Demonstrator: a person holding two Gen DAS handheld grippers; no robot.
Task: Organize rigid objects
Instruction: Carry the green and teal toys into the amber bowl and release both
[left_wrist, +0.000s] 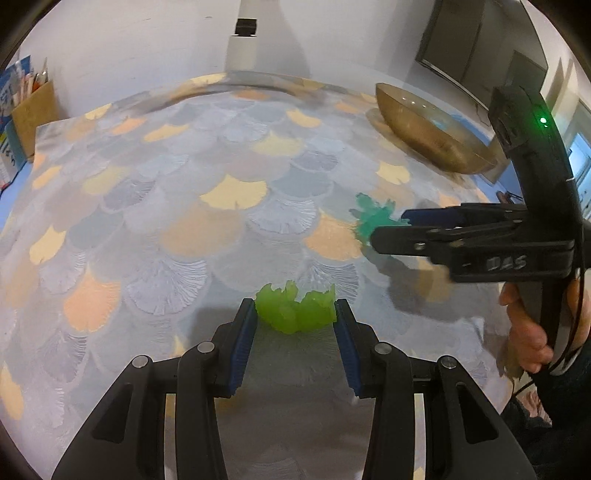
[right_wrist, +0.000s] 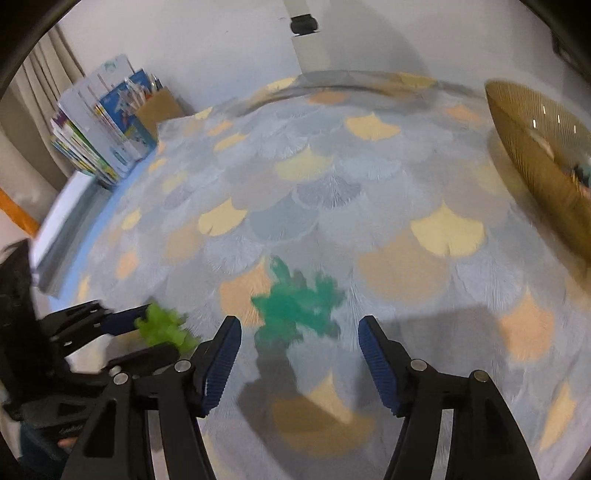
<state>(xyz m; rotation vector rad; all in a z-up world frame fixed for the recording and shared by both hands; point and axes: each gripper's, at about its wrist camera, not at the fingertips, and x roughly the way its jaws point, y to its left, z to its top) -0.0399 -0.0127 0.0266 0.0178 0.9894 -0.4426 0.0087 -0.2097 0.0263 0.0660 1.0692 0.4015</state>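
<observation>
A lime-green spiky plastic piece (left_wrist: 297, 312) sits on the patterned tablecloth (left_wrist: 229, 229) between the fingertips of my left gripper (left_wrist: 295, 308); both pads touch its sides, shut on it. In the right wrist view it shows at lower left (right_wrist: 164, 328) inside the left gripper (right_wrist: 147, 332). A teal-green spiky piece (right_wrist: 299, 306) lies just ahead of my open right gripper (right_wrist: 299, 328), between and beyond its fingertips, untouched. In the left wrist view the teal piece (left_wrist: 369, 218) sits at the right gripper's tips (left_wrist: 388, 229).
A gold ribbed bowl (left_wrist: 432, 129) stands at the table's far right, also in the right wrist view (right_wrist: 543, 155). A cardboard box with books and papers (right_wrist: 110, 129) stands off the table's far left corner. A white wall runs behind.
</observation>
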